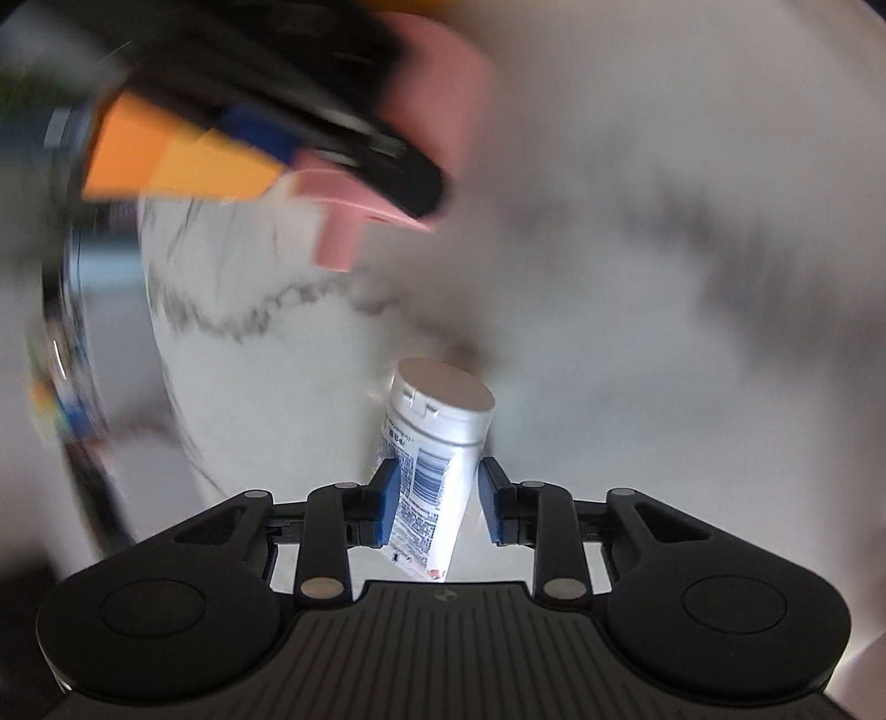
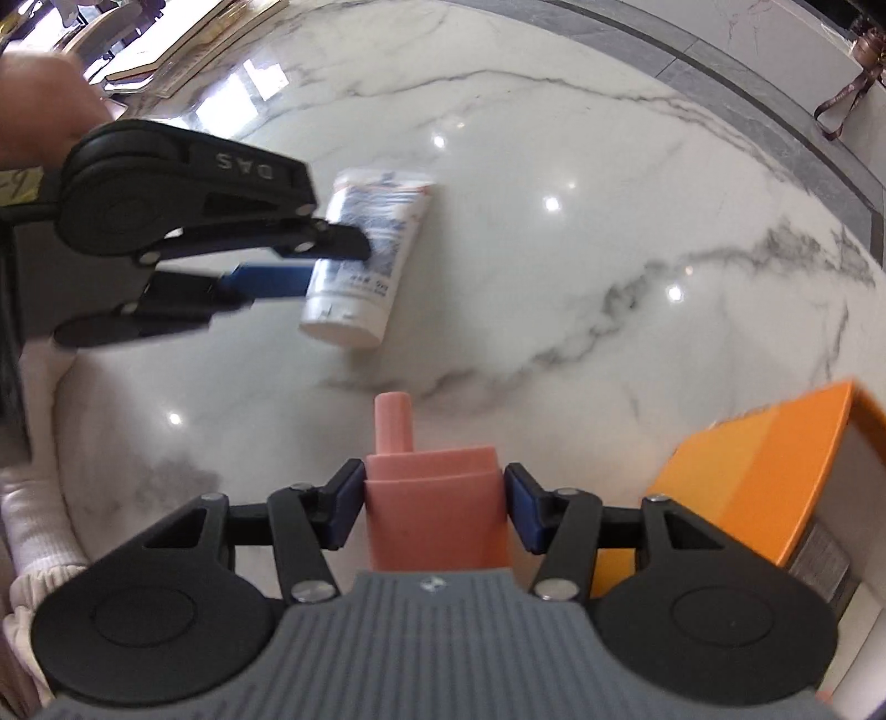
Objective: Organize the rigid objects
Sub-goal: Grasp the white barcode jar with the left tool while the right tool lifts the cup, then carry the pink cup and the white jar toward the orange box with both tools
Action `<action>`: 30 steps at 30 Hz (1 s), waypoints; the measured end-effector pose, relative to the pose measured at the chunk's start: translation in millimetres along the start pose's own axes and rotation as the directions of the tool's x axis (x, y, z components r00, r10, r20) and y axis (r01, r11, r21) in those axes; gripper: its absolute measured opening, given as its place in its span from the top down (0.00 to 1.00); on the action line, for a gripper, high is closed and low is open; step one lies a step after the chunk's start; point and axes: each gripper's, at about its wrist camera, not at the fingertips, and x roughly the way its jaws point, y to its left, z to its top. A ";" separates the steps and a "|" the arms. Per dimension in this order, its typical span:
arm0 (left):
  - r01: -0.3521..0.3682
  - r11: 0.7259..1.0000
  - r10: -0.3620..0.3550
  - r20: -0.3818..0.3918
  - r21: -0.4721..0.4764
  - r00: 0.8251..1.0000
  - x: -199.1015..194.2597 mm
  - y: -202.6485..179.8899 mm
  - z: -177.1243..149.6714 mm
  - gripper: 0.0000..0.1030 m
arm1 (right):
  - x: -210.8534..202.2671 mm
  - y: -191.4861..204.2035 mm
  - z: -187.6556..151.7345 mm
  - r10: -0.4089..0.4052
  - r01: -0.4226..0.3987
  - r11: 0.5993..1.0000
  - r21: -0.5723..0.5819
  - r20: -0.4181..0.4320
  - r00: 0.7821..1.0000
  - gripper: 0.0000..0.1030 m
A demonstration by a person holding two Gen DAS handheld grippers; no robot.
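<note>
A white tube (image 1: 437,410) with a flat cap and a barcode label stands tilted between the blue pads of my left gripper (image 1: 437,471), which is shut on it. It stays sharp there while the background is smeared. In the right wrist view the same white tube (image 2: 382,221) hangs low over the marble top in the left gripper (image 2: 332,266). My right gripper (image 2: 434,487) is shut on a pink bottle (image 2: 437,515) with a narrow neck pointing away from the camera. The left wrist view shows that pink bottle (image 1: 443,111) blurred at the top.
An orange box (image 2: 747,471) sits at the right, close to the right gripper, on the white marble tabletop (image 2: 554,249). Books or frames (image 2: 166,50) lie at the far left edge. A hand (image 2: 39,99) and a white sleeve (image 2: 33,526) show at the left.
</note>
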 end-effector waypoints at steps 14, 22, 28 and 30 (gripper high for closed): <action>0.053 0.837 -0.032 0.048 -0.545 0.998 -66.9 -32.0 22.8 0.75 | -9.7 52.3 -69.4 0.039 -0.058 0.980 0.190 0.105 0.994 0.46; -0.023 0.910 0.078 0.116 -0.414 0.990 -57.5 -9.8 12.9 0.33 | -23.1 53.9 -77.6 0.002 -0.073 0.947 0.312 0.221 0.975 0.46; 0.091 0.969 -0.069 0.105 -0.228 0.992 -17.2 2.7 7.5 0.32 | -22.9 46.4 -69.7 -0.026 -0.049 0.952 0.302 0.241 0.970 0.46; 0.131 0.967 -0.109 0.108 -0.219 0.988 -5.3 12.0 5.5 0.32 | -21.7 45.9 -67.9 -0.025 -0.051 0.954 0.295 0.248 0.968 0.46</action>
